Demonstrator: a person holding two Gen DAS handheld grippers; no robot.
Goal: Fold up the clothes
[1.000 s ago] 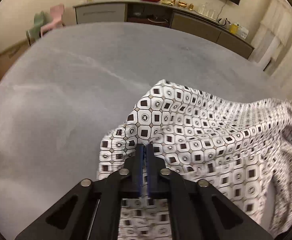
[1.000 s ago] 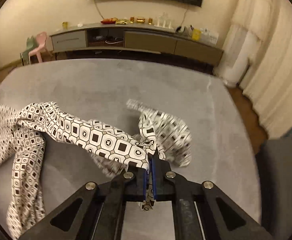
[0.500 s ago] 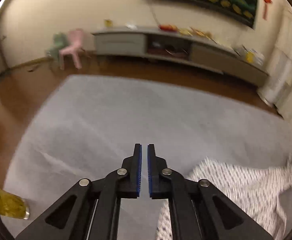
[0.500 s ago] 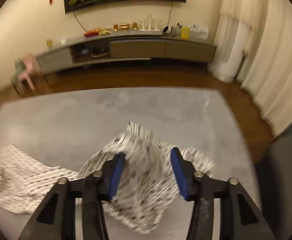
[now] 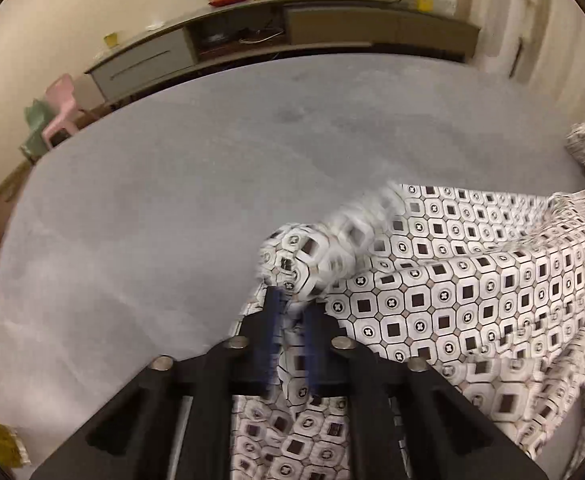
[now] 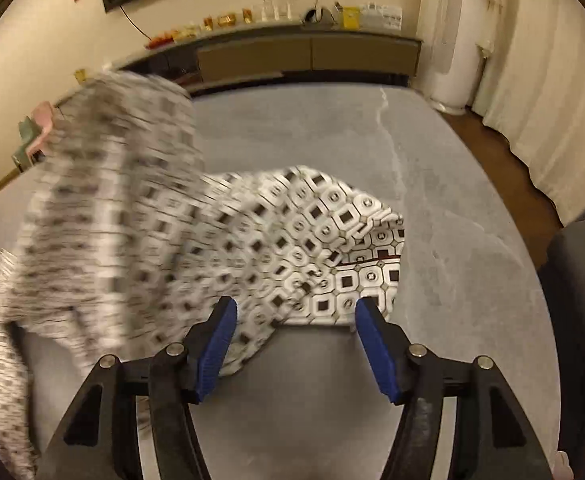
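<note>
A white garment with a black square-and-octagon print (image 5: 452, 300) lies spread over the right half of the grey table (image 5: 172, 200). My left gripper (image 5: 291, 320) is blurred by motion; a bunched fold of the print fills the gap between its blue pads, so it is shut on the cloth. In the right wrist view the same garment (image 6: 324, 232) is heaped left and centre, its raised left part smeared by motion. My right gripper (image 6: 296, 316) stands wide open just in front of the cloth's near edge, holding nothing.
A long low sideboard (image 5: 332, 28) with small items on top runs along the far wall. A pink child's chair (image 5: 62, 112) stands at the far left. A dark seat (image 6: 584, 300) is by the table's right edge, and a white cylinder (image 6: 456, 72) beyond it.
The right gripper let go of the garment and opened wide. The left gripper rose, then came back down onto the cloth, which now bunches between its fingers. The garment swung over the table.
</note>
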